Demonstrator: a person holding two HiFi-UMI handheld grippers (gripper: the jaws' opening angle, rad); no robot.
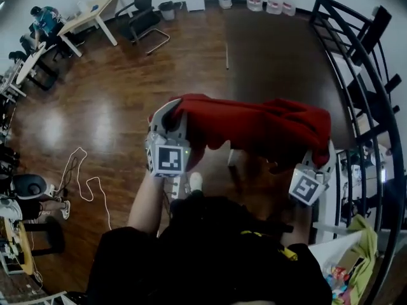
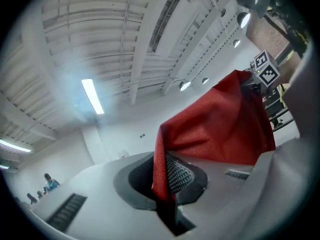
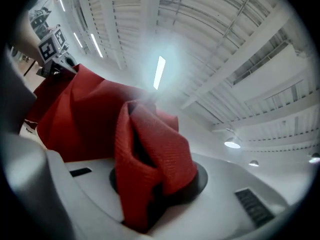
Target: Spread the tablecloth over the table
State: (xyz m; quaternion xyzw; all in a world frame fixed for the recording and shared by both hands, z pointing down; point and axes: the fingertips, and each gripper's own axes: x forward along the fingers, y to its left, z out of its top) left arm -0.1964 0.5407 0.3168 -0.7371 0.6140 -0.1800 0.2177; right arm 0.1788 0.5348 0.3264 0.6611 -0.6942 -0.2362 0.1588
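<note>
Between both tongs (image 1: pixel 175 116) (image 1: pixel 321 152), tablecloth (image 1: pixel 254 126) crosswise, level

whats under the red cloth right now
The red tablecloth hangs bunched between the left gripper and right gripper, above brown wooden floor. What lies directly beneath its folds is covered.
</note>
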